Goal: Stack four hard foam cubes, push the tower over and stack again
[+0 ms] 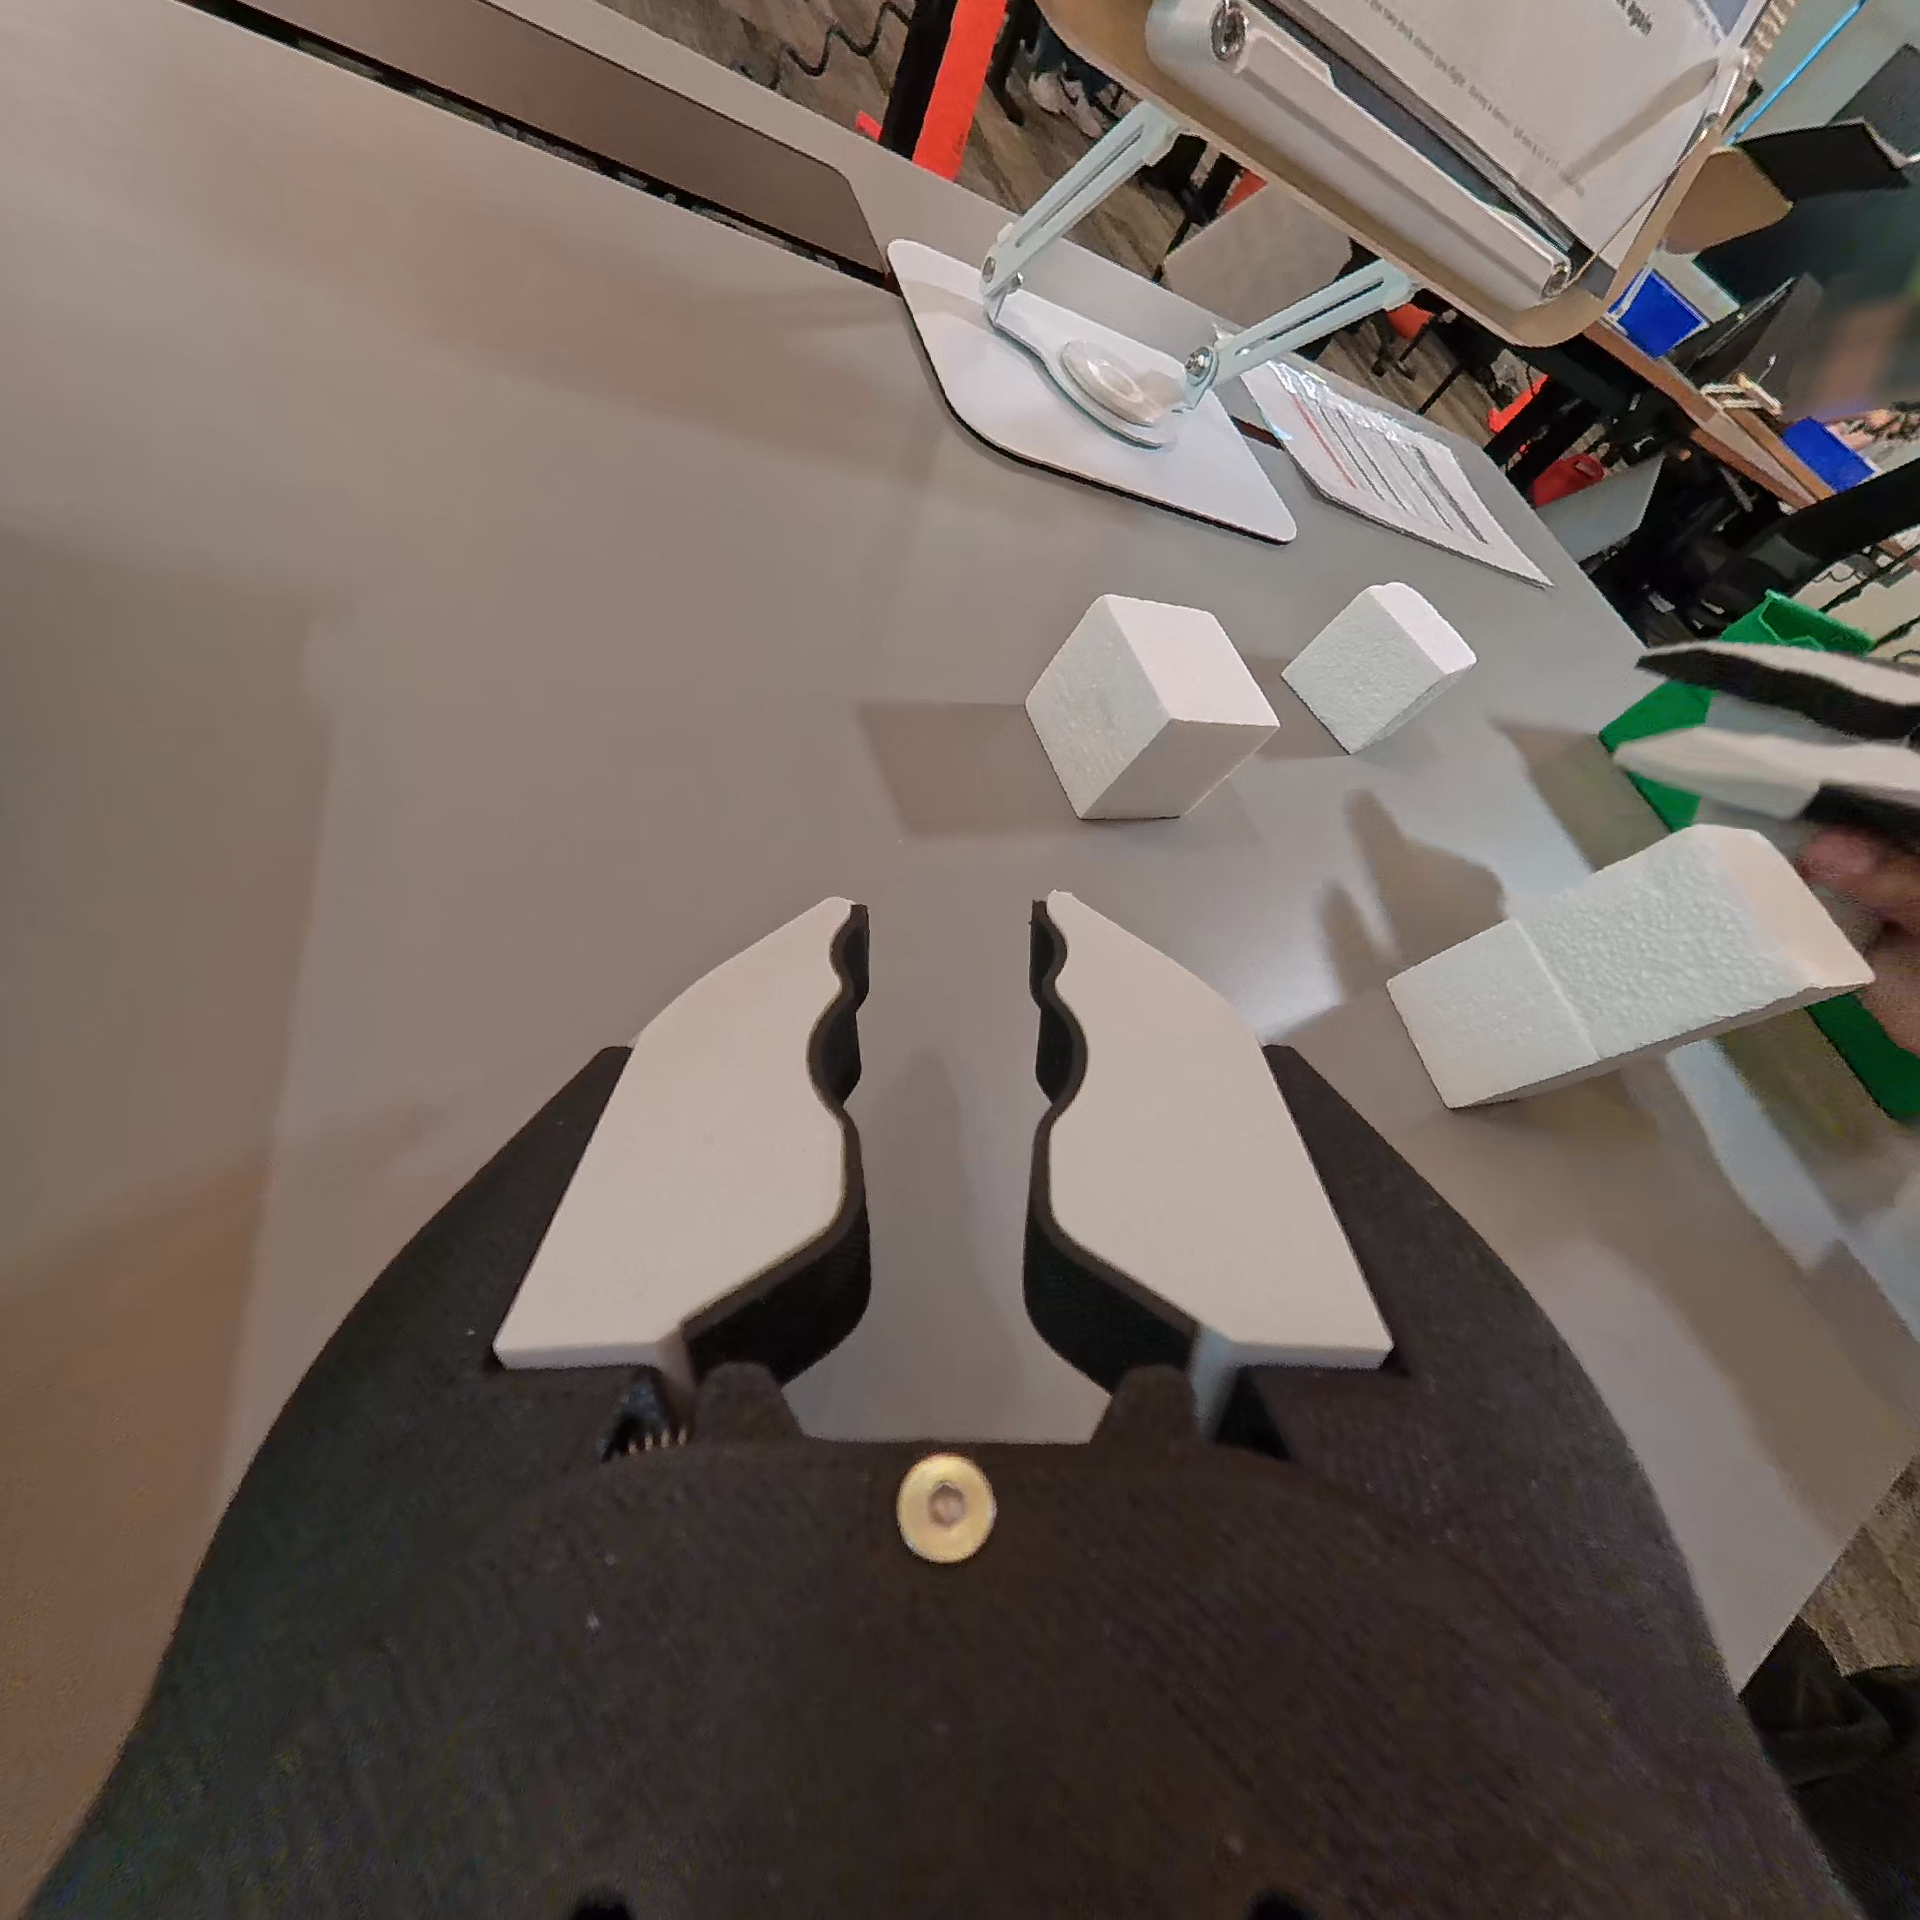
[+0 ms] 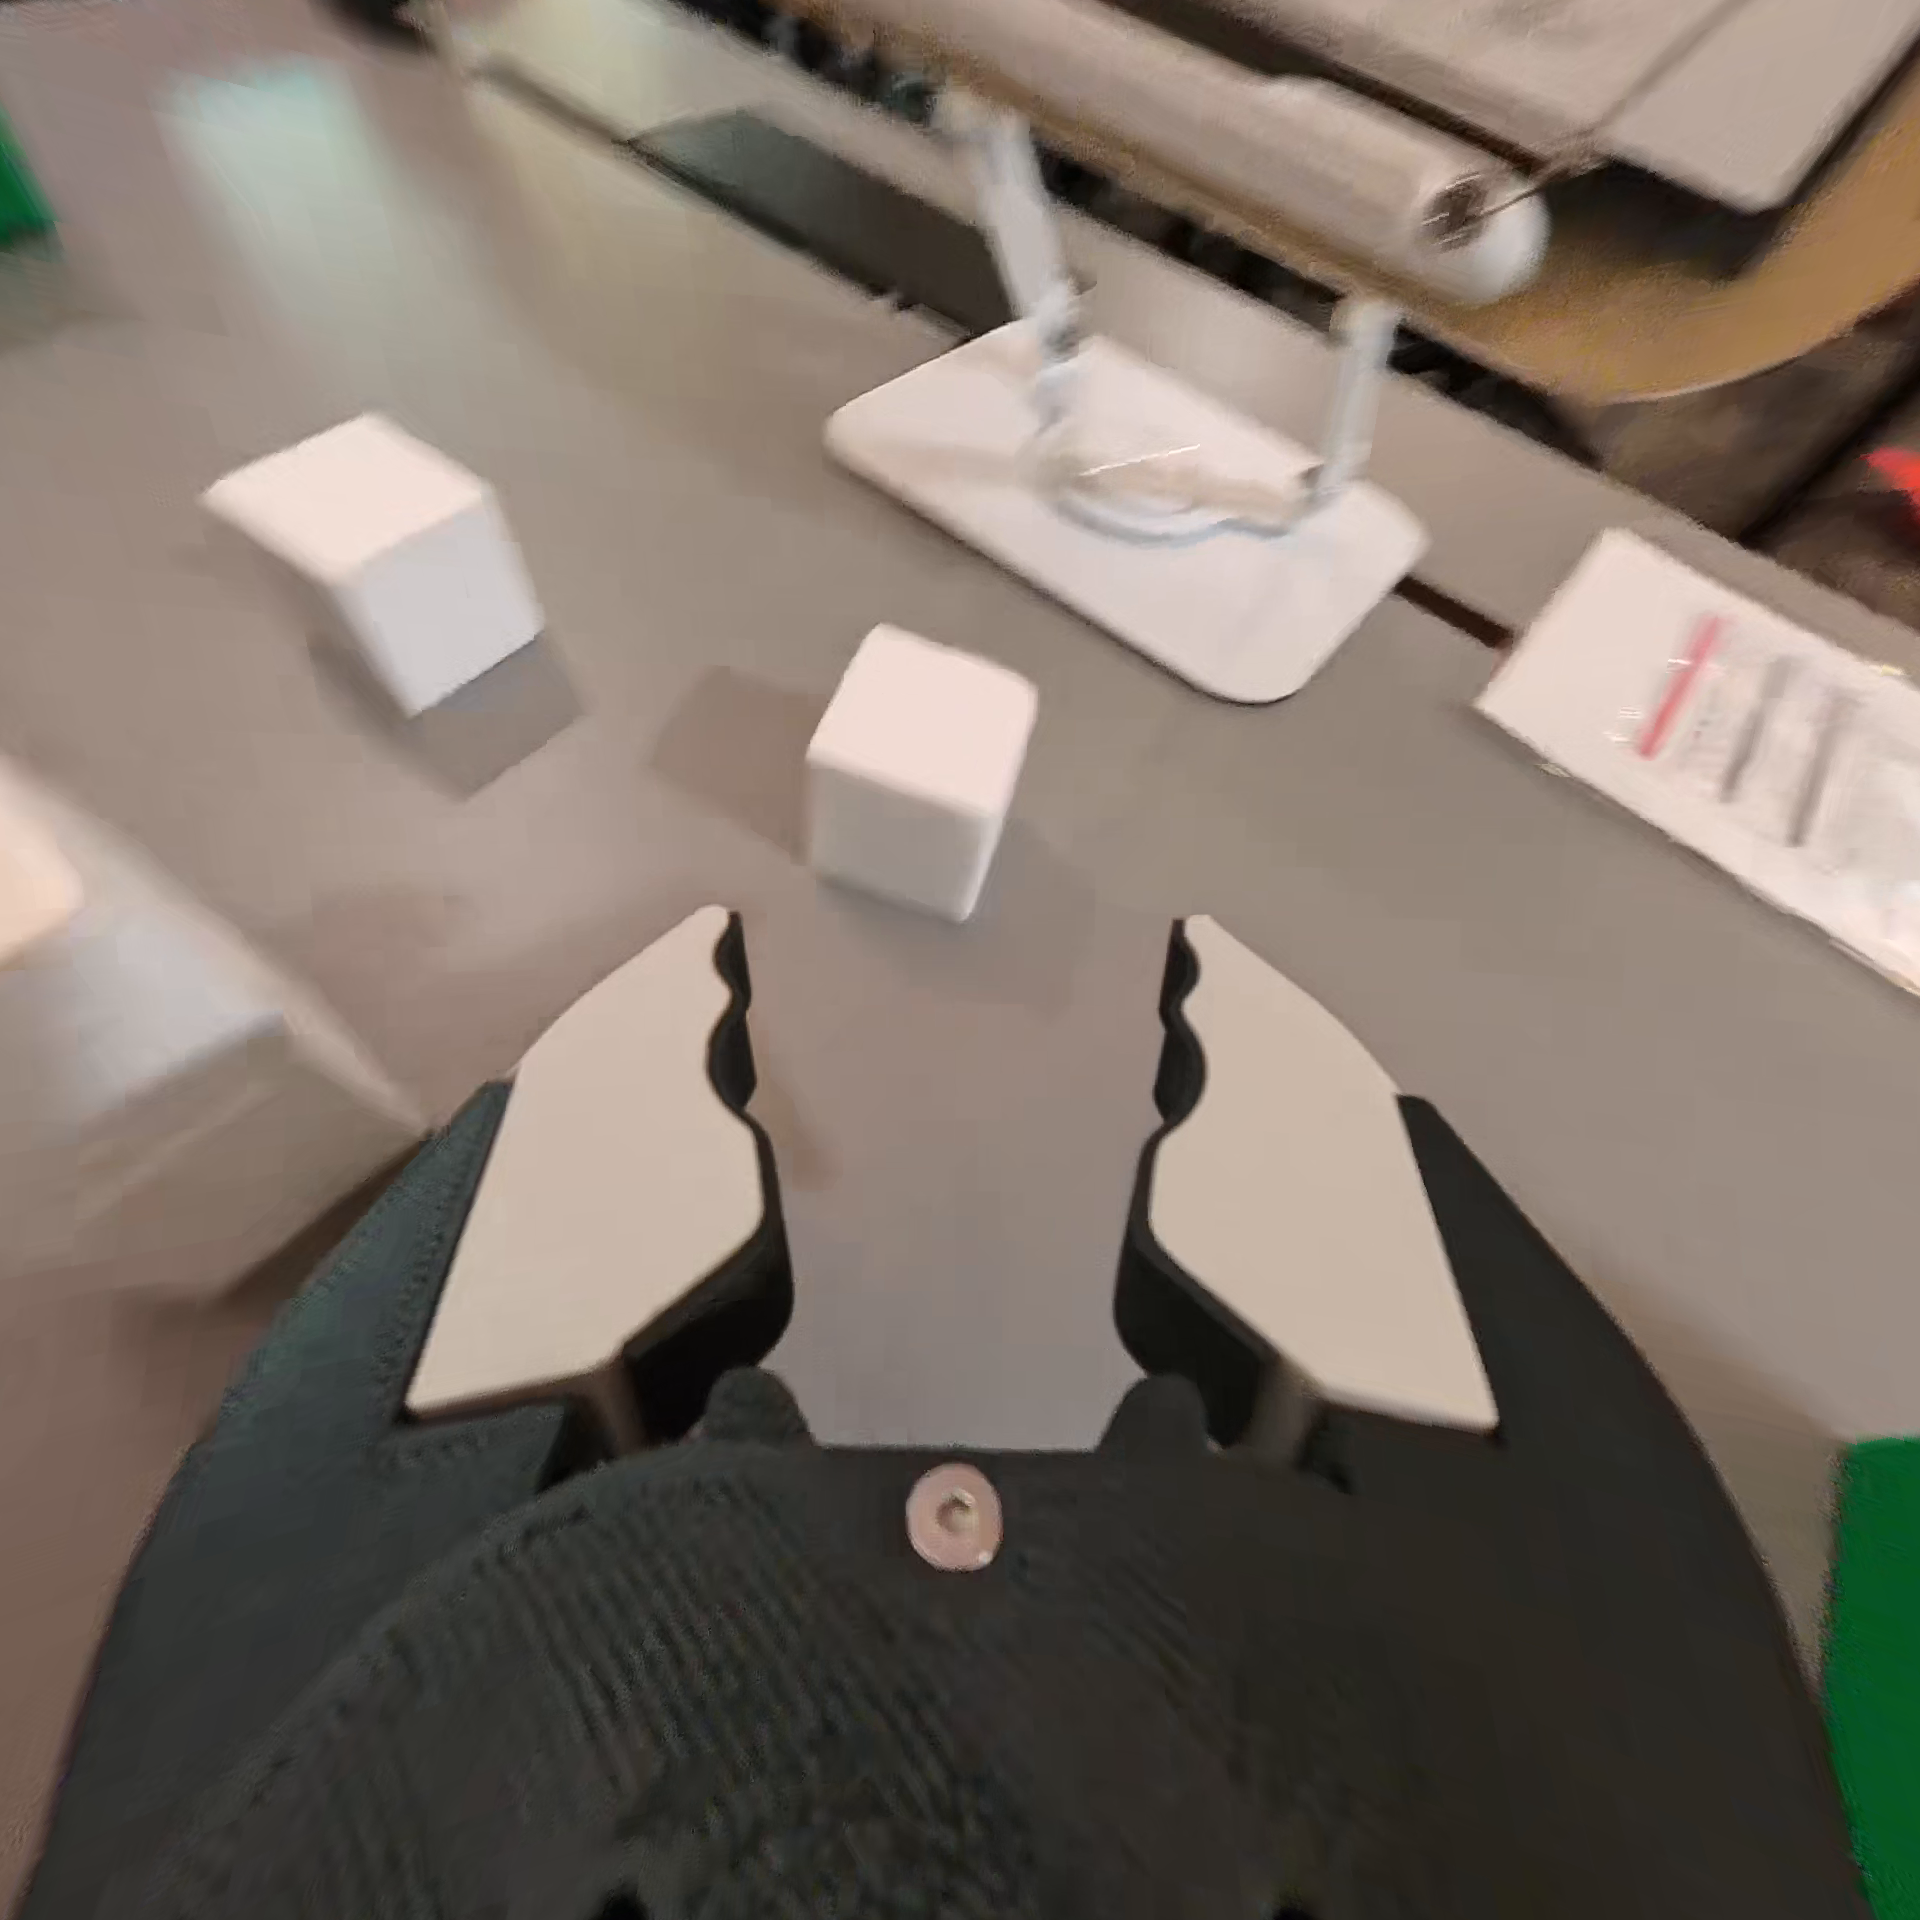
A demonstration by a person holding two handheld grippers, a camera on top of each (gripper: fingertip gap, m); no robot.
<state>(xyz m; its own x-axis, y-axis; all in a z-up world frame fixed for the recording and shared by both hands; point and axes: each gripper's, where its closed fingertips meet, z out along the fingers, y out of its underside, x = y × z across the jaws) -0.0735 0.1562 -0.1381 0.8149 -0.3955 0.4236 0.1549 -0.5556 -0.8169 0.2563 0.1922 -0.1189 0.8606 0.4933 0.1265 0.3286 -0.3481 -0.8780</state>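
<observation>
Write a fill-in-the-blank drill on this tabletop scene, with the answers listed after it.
1. Both the left gripper and the right gripper have their fingers ____.
2. The white foam cubes rest on a ____ table.
3. Nearest ahead of the right gripper stands a white foam ____.
4. The white metal stand has a flat ____ base.

Answers: open; grey; cube; white

The left claw (image 1: pixel 948 914), white flat fingers with black wavy pads on a black printed body, is parted and empty. The right claw (image 2: pixel 956 930), same build, gapes wider, also empty.
</observation>
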